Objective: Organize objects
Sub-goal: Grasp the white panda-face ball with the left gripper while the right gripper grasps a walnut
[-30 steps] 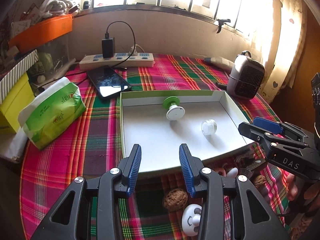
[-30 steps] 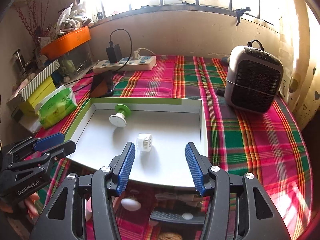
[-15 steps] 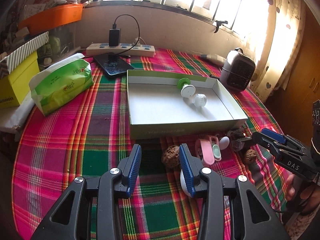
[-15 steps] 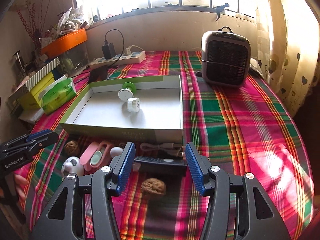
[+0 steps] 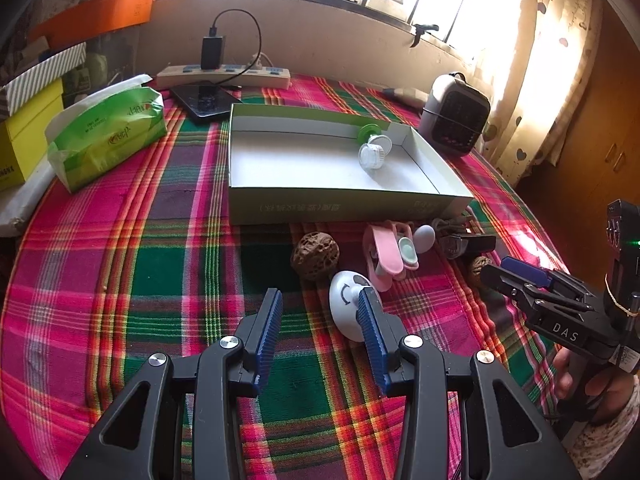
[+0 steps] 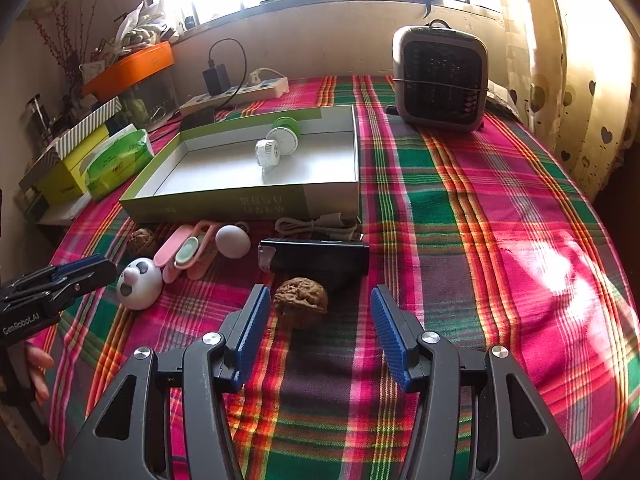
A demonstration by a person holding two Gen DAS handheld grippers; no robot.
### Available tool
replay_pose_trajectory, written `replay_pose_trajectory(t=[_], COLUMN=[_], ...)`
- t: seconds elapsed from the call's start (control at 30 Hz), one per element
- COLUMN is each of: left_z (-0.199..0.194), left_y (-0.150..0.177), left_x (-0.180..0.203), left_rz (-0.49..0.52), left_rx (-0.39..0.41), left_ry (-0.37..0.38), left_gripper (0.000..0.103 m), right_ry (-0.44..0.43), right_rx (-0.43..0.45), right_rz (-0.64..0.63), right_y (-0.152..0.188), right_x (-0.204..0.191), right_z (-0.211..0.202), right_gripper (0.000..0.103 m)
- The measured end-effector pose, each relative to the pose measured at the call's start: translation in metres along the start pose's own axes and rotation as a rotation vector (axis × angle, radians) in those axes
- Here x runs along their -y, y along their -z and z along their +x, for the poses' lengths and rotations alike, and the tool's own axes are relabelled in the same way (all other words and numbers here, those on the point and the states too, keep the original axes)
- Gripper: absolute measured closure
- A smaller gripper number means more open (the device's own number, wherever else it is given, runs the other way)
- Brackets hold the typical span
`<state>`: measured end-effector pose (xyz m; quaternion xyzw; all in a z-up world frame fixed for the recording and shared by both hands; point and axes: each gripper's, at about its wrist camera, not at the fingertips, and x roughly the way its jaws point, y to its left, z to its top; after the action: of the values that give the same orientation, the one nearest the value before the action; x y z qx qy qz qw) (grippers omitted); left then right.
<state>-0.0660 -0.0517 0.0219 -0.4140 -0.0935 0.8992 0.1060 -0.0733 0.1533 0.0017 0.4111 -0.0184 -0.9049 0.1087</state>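
Both grippers hang low over the plaid tablecloth point(image 6: 480, 208), jaws spread and holding nothing. On the left gripper point(image 5: 318, 318) the blue ribbed pads are moderately apart; its right pad sits just in front of a white panda-faced ball point(image 5: 348, 306), which lies outside the gap. Seen from the right wrist camera, this tool's black side carries the white lettering "GenRobot.AI", with the person's fingers point(image 6: 38, 364) curled under the handle.

The right gripper point(image 6: 320, 308) is opened wider, and a walnut point(image 6: 301, 300) rests on the cloth between its pads, nearer the left one, touching neither as far as can be seen. From the left wrist camera its body reads "DAS", and a green light glows on the unit above it.

Beyond the walnut lies a black rectangular device point(image 6: 314, 258), then a coiled grey cable point(image 6: 316, 226). Left of these sit a pale egg point(image 6: 233, 241), a pink clip point(image 6: 184, 254) and a second walnut point(image 5: 315, 255).

Farther off stands the open green-sided box point(image 5: 344, 208), printing on its near wall unreadable, holding a green-and-white spool point(image 5: 374, 138) and a white cap point(image 5: 370, 157). A green tissue pack point(image 5: 106, 136) lies far left.
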Motion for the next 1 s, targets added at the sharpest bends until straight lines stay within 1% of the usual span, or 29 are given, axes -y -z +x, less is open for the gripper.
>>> replay_pose_trajectory(t=[0.17, 0.2, 0.27, 0.37, 0.67, 0.87, 1.0], left_z=[0.005, 0.006, 0.009, 0.013, 0.021, 0.023, 0.023], left_y=[0.004, 0.004, 0.004, 0.003, -0.002, -0.002, -0.003], left_x=[0.004, 0.005, 0.006, 0.009, 0.013, 0.015, 0.014], left_rz=[-0.005, -0.006, -0.008, -0.010, -0.012, 0.005, -0.010], left_rx=[-0.018, -0.022, -0.029, -0.042, -0.048, -0.051, -0.053], left_ry=[0.006, 0.009, 0.020, 0.029, 0.013, -0.004, 0.002], left_gripper=[0.065, 0.064, 0.063, 0.062, 0.062, 0.062, 0.063], right_ry=[-0.003, -0.005, -0.010, -0.008, 0.008, 0.040, 0.051], right_rx=[-0.021, -0.024, -0.038, -0.043, -0.053, -0.060, -0.062], right_rz=[-0.015, -0.017, -0.022, -0.035, -0.062, -0.082, -0.087], right_y=[0.004, 0.005, 0.005, 0.004, 0.002, 0.000, 0.000], right_x=[-0.003, -0.003, -0.003, -0.005, -0.009, -0.013, -0.013], right_z=[0.005, 0.006, 0.008, 0.010, 0.015, 0.017, 0.018], right_gripper=[0.048, 0.047, 0.041, 0.041, 0.041, 0.041, 0.041])
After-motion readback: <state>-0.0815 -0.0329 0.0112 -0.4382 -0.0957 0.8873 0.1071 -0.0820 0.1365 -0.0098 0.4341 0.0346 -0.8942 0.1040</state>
